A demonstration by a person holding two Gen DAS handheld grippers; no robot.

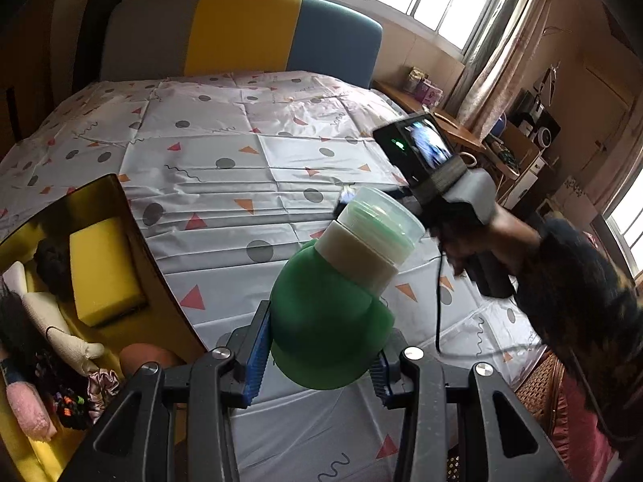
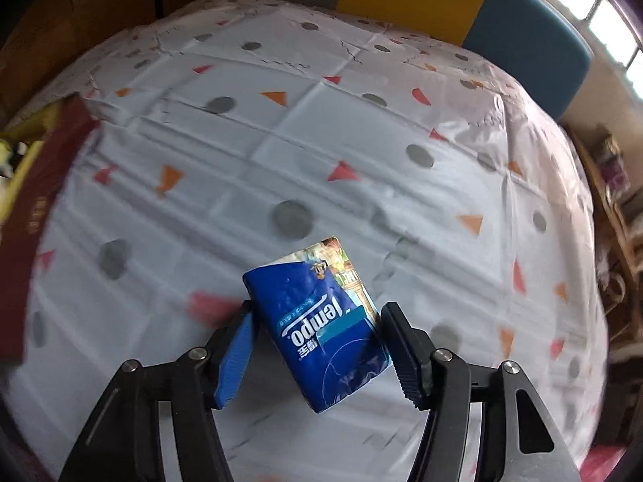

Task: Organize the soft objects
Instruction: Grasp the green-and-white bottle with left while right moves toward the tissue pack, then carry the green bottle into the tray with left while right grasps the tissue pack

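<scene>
Black angular tongs [image 1: 317, 365] with ribbed blue pads [image 1: 257, 357] and silver screws at the joints. Same build on the other tongs [image 2: 317, 353]. Grey handle unit with a strapped-on small screen [image 1: 422, 152], black cable [image 1: 440, 301] trailing, dark fuzzy patterned sleeve [image 1: 574, 309].

Left wrist view looking along its fingers, tilting down across the patterned bedcover [image 1: 249, 152] toward the headboard [image 1: 241, 28]. Right wrist view pitching steeper, hovering closer, sharing that same bedcover and headboard.
</scene>
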